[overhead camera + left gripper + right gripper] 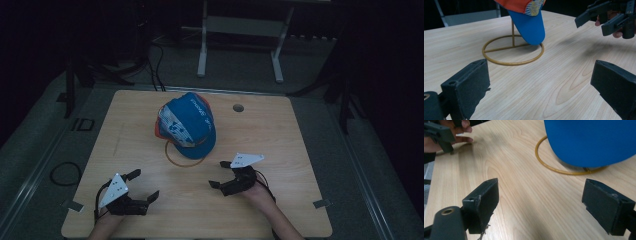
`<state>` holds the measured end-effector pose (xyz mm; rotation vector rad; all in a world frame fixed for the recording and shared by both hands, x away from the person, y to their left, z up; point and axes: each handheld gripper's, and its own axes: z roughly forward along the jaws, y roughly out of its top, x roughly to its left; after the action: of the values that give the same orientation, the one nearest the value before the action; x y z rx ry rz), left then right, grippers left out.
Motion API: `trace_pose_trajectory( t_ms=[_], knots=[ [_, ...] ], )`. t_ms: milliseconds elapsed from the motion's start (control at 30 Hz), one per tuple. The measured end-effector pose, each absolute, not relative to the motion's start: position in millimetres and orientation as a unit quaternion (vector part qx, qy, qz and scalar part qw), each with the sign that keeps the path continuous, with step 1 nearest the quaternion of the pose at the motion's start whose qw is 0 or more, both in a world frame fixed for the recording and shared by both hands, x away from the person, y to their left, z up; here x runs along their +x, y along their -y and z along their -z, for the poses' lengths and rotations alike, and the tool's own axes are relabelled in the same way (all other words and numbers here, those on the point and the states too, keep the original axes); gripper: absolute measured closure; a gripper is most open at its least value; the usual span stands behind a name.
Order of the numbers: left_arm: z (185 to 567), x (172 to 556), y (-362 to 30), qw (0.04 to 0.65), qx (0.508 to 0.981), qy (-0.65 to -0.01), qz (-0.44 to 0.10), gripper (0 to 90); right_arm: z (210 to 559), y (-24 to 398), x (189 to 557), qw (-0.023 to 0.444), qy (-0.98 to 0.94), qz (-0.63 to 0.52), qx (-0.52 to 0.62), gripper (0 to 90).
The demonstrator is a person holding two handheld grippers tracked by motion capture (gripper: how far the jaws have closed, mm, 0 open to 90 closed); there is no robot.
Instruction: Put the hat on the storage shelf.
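A blue cap (187, 125) with an orange and patterned panel hangs on a thin gold wire stand (183, 159) near the middle of the wooden table (280, 130). Its brim (529, 26) points down over the stand's ring base (512, 51). My left gripper (145, 184) rests at the near left, open and empty, some way short of the stand. My right gripper (220, 174) sits at the near right, open and empty, just right of the ring. The right gripper view has the cap's blue brim (594, 140) over the ring (544, 161).
A round cable hole (238, 108) sits near the table's far edge. A white metal frame (240, 40) stands on the floor beyond the table. Cables lie on the floor at the left (65, 172). Bare wood runs along the front and both sides.
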<state>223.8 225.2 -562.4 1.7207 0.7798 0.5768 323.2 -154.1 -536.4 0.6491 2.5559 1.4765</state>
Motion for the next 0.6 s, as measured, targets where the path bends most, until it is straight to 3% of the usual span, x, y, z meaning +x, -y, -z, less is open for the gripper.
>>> trace_pose_trajectory(
  t_ms=[600],
  knots=[
    [564.0,224.8,-223.5,0.549,0.732,-0.33,-0.234,2.5,554.9,188.1,312.8,0.062,-0.85,-0.471,0.229,13.9]
  ],
)
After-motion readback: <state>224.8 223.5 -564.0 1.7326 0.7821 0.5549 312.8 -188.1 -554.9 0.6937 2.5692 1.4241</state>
